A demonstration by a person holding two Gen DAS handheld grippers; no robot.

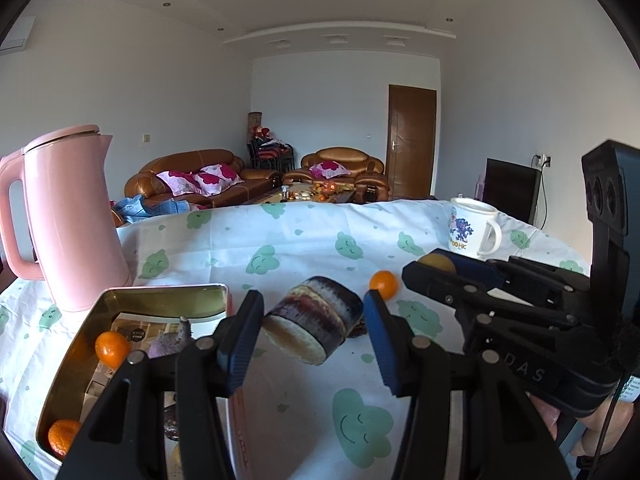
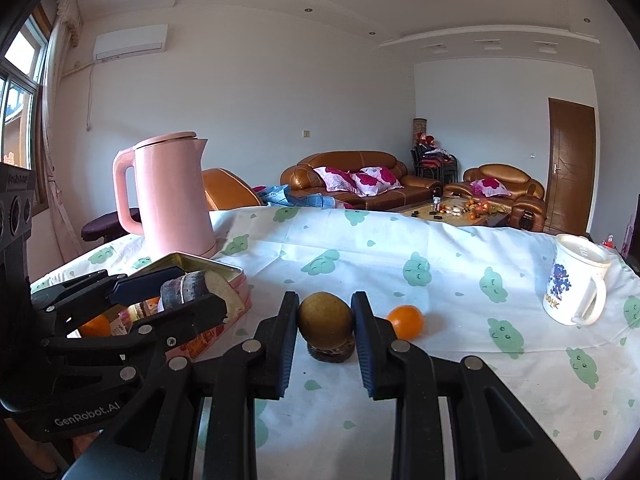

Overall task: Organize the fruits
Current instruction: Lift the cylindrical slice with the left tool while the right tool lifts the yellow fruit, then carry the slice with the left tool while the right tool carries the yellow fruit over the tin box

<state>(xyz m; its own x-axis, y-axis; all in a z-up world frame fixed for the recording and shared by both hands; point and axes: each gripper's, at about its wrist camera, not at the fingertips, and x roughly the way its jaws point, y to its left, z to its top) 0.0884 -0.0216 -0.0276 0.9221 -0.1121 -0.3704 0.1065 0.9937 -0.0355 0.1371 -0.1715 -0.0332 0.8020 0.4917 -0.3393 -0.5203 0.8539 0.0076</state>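
My left gripper (image 1: 314,320) is shut on a dark-skinned, pale-cut chunk of sugarcane (image 1: 316,322) and holds it above the cloth, just right of the gold tin (image 1: 160,294). The tin holds two tangerines (image 1: 112,347) and a purple root piece (image 1: 170,340). My right gripper (image 2: 325,322) is shut on a brown-green round fruit (image 2: 325,318), just above a dark round piece (image 2: 332,352) on the cloth. A loose tangerine (image 2: 406,322) lies right of it; it also shows in the left wrist view (image 1: 383,284).
A pink kettle (image 1: 72,216) stands behind the tin at the left. A white printed mug (image 2: 576,286) stands at the far right. The table wears a white cloth (image 2: 400,256) with green clouds. Sofas and a coffee table are beyond.
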